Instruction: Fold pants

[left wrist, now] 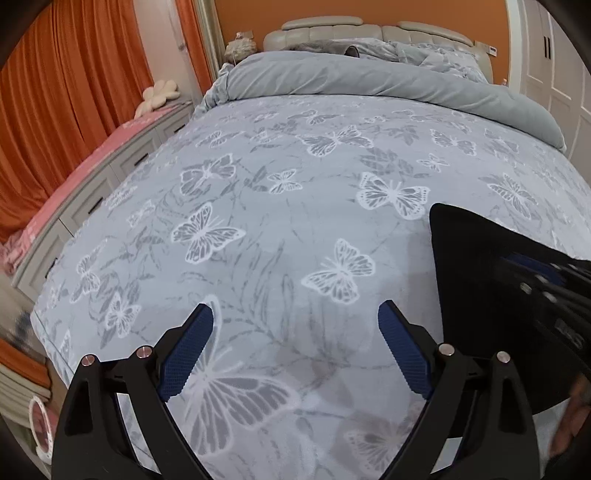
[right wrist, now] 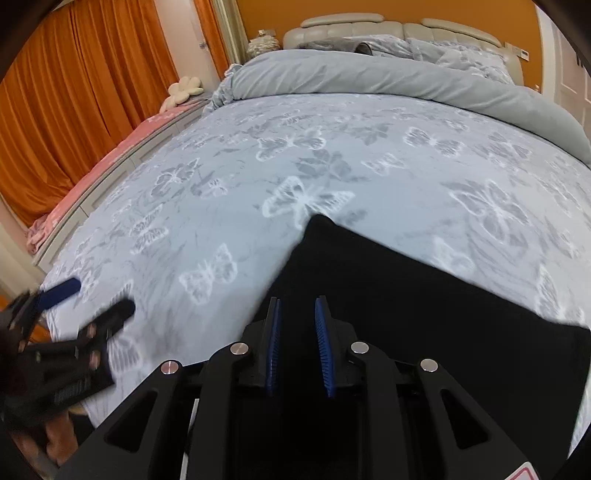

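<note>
Both claws hang over the bed (left wrist: 258, 221), which is spread with a pale blue butterfly-print cover. On the left, the claw (left wrist: 295, 328) stands wide open and empty, its blue pads (left wrist: 192, 354) well apart above bare cover, with no cloth between them. On the right, the claw (right wrist: 297, 321) is narrowed to a slim gap with its blue pads facing each other; black cloth fills the view beneath and ahead of it, but whether a fold of that cloth is pinched between the pads I cannot tell. The black pants (right wrist: 406, 295) lie on the near right part of the bed, a corner of them pointing toward the headboard (right wrist: 369, 26), and in the left wrist view they show as a dark sheet at the right edge beside the right claw. The fold looks to be at an early stage, since the left claw has no hold on the cloth. The main risk is a one-sided lift: if the right claw pulls while the left has no hold, the pants would likely drag and twist across the cover instead of folding square. A slim gap may also catch only a thin layer, letting it slip free. Black cloth against black claw parts makes the edges hard to read, so a misplaced pinch is easy.
</note>
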The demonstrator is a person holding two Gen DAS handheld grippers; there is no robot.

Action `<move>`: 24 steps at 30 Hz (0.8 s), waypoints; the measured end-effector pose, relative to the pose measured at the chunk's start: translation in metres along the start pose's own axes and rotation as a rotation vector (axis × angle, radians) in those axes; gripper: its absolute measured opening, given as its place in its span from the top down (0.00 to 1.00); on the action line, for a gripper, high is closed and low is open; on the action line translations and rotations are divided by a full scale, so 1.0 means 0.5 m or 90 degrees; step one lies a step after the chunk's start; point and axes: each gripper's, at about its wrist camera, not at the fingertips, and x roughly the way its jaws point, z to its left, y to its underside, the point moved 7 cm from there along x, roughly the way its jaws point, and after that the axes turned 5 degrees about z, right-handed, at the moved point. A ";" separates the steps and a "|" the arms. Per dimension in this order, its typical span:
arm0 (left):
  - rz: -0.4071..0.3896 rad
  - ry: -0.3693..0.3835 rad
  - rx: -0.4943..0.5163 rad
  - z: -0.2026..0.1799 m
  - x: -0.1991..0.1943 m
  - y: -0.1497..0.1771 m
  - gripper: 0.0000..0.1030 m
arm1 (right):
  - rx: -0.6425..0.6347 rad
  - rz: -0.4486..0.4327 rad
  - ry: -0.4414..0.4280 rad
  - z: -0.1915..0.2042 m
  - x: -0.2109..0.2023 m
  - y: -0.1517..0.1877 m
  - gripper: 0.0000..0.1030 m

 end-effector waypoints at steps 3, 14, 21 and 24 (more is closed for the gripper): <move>0.000 0.006 0.003 -0.008 -0.002 0.001 0.14 | -0.004 0.027 0.012 -0.018 -0.015 0.040 0.81; 0.039 0.110 0.025 -0.084 0.001 0.019 0.07 | -0.005 0.055 0.020 -0.110 -0.070 0.122 0.41; 0.242 0.342 -0.053 -0.166 0.068 0.099 0.05 | 0.275 0.024 0.091 -0.408 -0.193 0.195 0.15; 0.267 0.366 -0.054 -0.198 0.076 0.115 0.05 | 0.327 0.096 0.017 -0.435 -0.155 0.257 0.15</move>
